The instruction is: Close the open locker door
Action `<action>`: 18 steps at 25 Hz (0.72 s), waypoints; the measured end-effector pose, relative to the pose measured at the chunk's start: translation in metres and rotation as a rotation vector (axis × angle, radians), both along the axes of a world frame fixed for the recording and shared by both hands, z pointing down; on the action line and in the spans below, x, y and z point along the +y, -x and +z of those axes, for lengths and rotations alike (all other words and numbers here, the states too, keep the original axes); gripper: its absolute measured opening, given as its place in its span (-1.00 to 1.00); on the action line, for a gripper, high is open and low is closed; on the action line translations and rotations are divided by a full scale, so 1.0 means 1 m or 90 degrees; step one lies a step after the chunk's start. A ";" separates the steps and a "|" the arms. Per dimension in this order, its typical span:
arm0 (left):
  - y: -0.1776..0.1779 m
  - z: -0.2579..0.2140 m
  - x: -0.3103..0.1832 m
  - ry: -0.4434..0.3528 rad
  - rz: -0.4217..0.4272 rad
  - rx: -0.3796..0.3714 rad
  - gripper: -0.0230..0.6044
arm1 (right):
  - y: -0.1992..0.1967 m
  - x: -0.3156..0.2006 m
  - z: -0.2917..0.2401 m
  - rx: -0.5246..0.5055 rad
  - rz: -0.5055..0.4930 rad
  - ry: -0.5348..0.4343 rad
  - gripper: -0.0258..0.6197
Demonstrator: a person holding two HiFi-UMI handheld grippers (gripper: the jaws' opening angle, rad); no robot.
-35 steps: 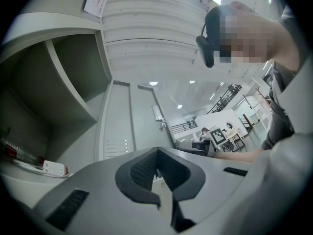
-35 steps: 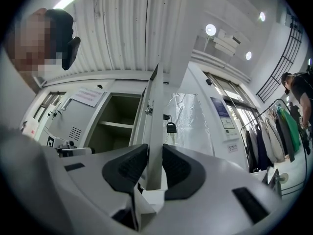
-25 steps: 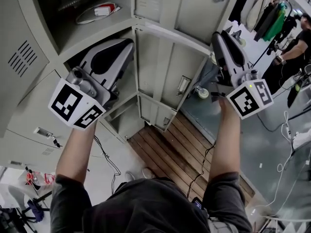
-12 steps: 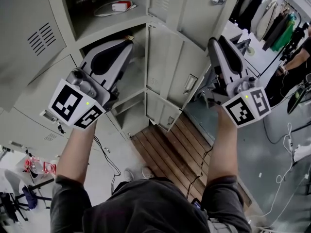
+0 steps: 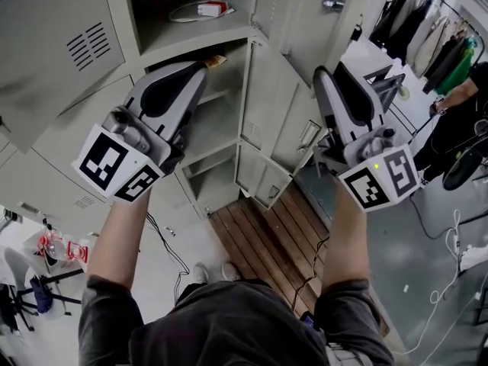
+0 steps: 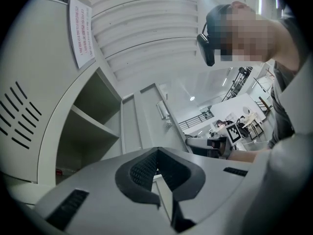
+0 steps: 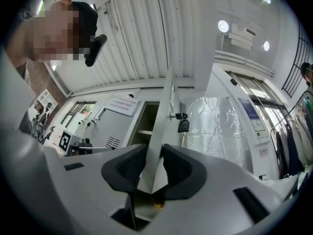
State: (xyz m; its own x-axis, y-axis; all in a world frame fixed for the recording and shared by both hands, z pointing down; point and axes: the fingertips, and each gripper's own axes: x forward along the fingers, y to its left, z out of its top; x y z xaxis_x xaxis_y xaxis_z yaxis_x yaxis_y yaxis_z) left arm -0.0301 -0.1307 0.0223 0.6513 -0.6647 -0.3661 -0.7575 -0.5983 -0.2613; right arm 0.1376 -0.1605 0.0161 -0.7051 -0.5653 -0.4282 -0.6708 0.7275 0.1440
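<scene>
Faced a bank of pale grey metal lockers, with one open compartment [image 5: 207,132] showing bare shelves. Spotted a coil of white cable [image 5: 179,11] beside a small red-and-white pack [image 5: 207,9] on the shelf just above that compartment. Noted a vented grey door [image 5: 76,44] up and left of the compartment. Caught a white paper notice [image 6: 80,31] on a vented panel left of it in the left gripper view. Saw brown wooden floor slats [image 5: 267,231] below the compartment. Made out a rail of hanging clothes [image 5: 427,29] and another person's arm [image 5: 450,101] well off to its right.

Picked out the tall, narrow grey locker door [image 5: 278,105] [image 7: 164,111] swung out just right of the compartment. Read its long axis as upright and its thin edge as turned straight toward the right gripper [image 5: 320,75] [image 7: 152,155]. Found a silver handle [image 5: 309,134] on its face and a dark padlock [image 7: 183,125] hanging off it, on the side away from the compartment.

Had that white right gripper straddling the door's edge. Eased its jaws wider just then, with pads loosened either side of the metal rather than pinching it.

Held the left gripper [image 5: 200,71] [image 6: 157,153] across the compartment's mouth, clenched tip to tip on nothing.
</scene>
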 end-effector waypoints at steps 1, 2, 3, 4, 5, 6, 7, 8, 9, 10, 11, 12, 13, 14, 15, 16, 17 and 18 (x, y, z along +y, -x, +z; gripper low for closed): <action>0.002 0.000 0.002 0.000 -0.003 0.000 -0.88 | 0.003 0.002 0.000 0.000 -0.005 -0.001 -0.56; 0.005 -0.001 0.003 -0.001 -0.007 0.000 -0.88 | 0.007 0.004 0.000 0.002 -0.011 -0.002 -0.56; 0.007 -0.001 0.004 -0.002 -0.010 0.001 -0.88 | 0.012 0.006 0.000 0.005 -0.017 -0.005 -0.56; 0.010 -0.001 0.005 -0.003 -0.015 0.001 -0.88 | 0.018 0.008 0.000 0.010 -0.023 -0.009 -0.56; 0.012 -0.002 0.006 -0.004 -0.019 0.001 -0.88 | 0.023 0.009 0.000 0.014 -0.028 -0.014 -0.55; 0.014 -0.002 0.007 -0.004 -0.024 0.000 -0.88 | 0.027 0.011 -0.001 0.017 -0.033 -0.019 -0.55; 0.014 -0.002 0.009 -0.005 -0.028 0.000 -0.88 | 0.030 0.013 -0.001 0.020 -0.037 -0.024 -0.54; 0.014 -0.002 0.010 -0.005 -0.033 -0.001 -0.88 | 0.032 0.014 -0.002 0.023 -0.039 -0.028 -0.53; 0.014 -0.002 0.012 -0.006 -0.037 -0.002 -0.88 | 0.034 0.015 -0.002 0.025 -0.042 -0.033 -0.53; 0.015 -0.002 0.013 -0.006 -0.042 -0.003 -0.88 | 0.036 0.017 -0.002 0.028 -0.045 -0.038 -0.52; 0.017 -0.003 0.015 -0.007 -0.048 -0.004 -0.88 | 0.039 0.018 -0.002 0.031 -0.049 -0.043 -0.51; 0.020 -0.003 0.017 -0.007 -0.053 -0.005 -0.88 | 0.045 0.019 -0.002 0.035 -0.054 -0.047 -0.51; 0.025 -0.003 0.018 -0.008 -0.059 -0.006 -0.88 | 0.051 0.020 -0.002 0.037 -0.060 -0.051 -0.50; 0.031 -0.003 0.020 -0.008 -0.065 -0.007 -0.88 | 0.059 0.020 -0.002 0.038 -0.066 -0.052 -0.50; 0.038 -0.004 0.021 -0.008 -0.071 -0.007 -0.88 | 0.066 0.021 -0.002 0.039 -0.072 -0.053 -0.49; 0.044 -0.004 0.023 -0.009 -0.077 -0.007 -0.88 | 0.073 0.021 -0.002 0.038 -0.077 -0.054 -0.48; 0.050 -0.005 0.024 -0.010 -0.084 -0.007 -0.88 | 0.078 0.021 -0.001 0.037 -0.083 -0.055 -0.48; 0.055 -0.005 0.026 -0.011 -0.090 -0.007 -0.88 | 0.083 0.022 -0.001 0.035 -0.089 -0.056 -0.48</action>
